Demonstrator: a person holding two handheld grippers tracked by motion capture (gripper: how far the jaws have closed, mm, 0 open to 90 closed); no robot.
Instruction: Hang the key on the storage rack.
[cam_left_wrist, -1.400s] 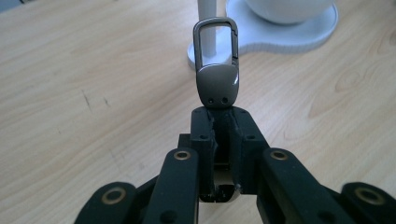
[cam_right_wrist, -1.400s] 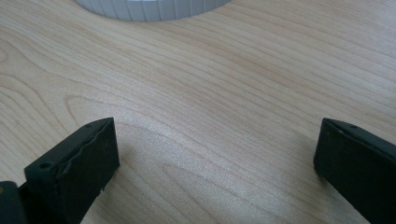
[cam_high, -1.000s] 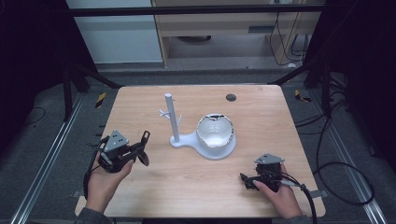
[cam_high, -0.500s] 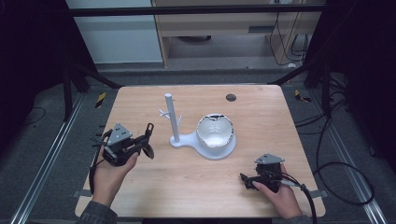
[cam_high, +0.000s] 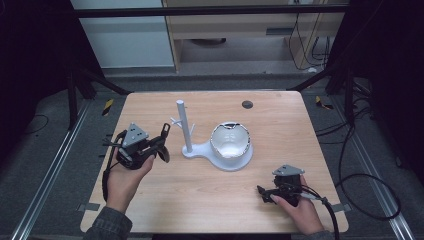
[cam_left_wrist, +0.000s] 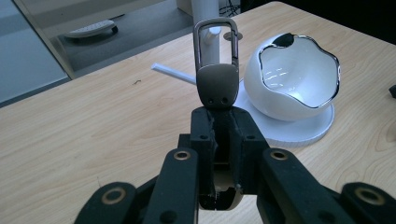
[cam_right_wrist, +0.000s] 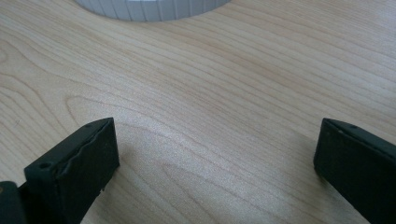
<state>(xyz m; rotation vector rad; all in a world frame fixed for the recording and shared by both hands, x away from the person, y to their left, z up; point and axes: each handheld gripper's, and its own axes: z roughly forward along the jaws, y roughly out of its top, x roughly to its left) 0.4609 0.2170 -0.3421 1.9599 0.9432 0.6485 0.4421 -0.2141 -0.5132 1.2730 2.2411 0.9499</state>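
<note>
**Keyring clip held up in front of the white stand**

Here's the keyring clip, centre of the left gripper view, pinched at its brown tab between the left gripper's clenched jaws. It's a dark metal carabiner loop on a rounded brown tab with two small rivets. Its long axis runs straight up the frame, loop end pointing away from the jaws toward the stand's white post. One thin white peg sticks out left of the clip. To the right sits the glossy white bowl with a wavy rim, on the stand's round base. In the high view, lower right, the right gripper rests on the desk, jaws spread wide, grasping nothing.
</note>
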